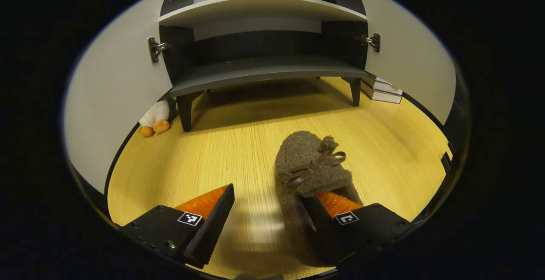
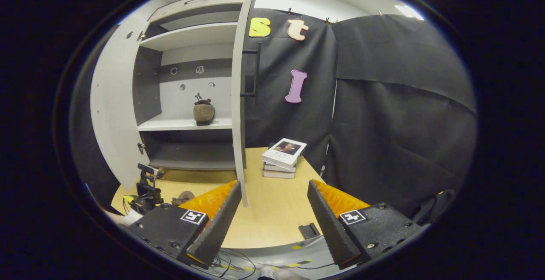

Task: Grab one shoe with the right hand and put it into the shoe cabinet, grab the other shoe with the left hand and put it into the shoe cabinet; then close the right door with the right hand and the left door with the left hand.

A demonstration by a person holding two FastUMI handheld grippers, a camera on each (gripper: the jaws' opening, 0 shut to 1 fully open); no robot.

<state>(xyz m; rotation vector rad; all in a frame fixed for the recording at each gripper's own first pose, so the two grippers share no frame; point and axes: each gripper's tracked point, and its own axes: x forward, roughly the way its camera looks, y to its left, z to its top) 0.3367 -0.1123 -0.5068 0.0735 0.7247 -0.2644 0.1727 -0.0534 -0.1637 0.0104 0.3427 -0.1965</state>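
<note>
With one shoe [image 2: 204, 112] already on the cabinet [image 2: 187, 123] shelf, left of centre in the right gripper view, the left-hand step is in hand. The left hand-held gripper [image 1: 268, 212] is open low in its frame, one finger inside the second shoe [image 1: 307, 167] on the counter [image 1: 221, 144]. Next, it likely must close, lift and carry the shoe to the cabinet at the top of the frame. The right hand-held gripper [image 2: 274, 212] hangs open and empty.

Brown fuzzy slipper [image 1: 307, 167], yellow wood-grain floor [image 1: 238, 144], white doors [image 1: 115, 97], possibly dark-grey shelves [image 1: 264, 69]
</note>
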